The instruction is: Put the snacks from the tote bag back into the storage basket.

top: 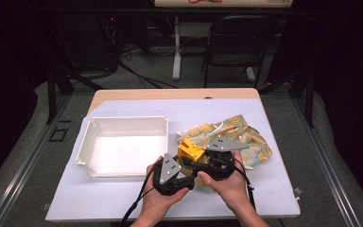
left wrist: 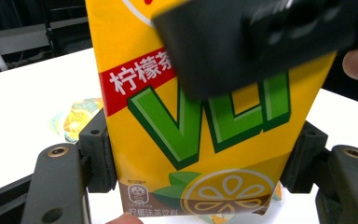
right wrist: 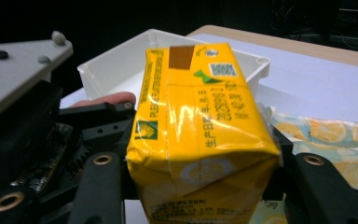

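A white tray [top: 123,124] sits empty on the left of the bench [top: 246,194]. A crumpled lemon-print bag [top: 246,135] lies to its right. A black folding chair [top: 236,42] stands beyond the bench.

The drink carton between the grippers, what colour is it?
The drink carton is yellow, with green letters and a red band; the left gripper view shows it best.

Your left tongs [top: 182,166] and right tongs [top: 192,163] are black, each topped by a grey three-cornered plate with small dark dots. A black cable trails from each toward you. Up close, the black jaws carry brass-ringed screw holes and blocky pads; the right one's plate shows pale rounded studs. Your forearms are bare, with no sleeves at the wrists.
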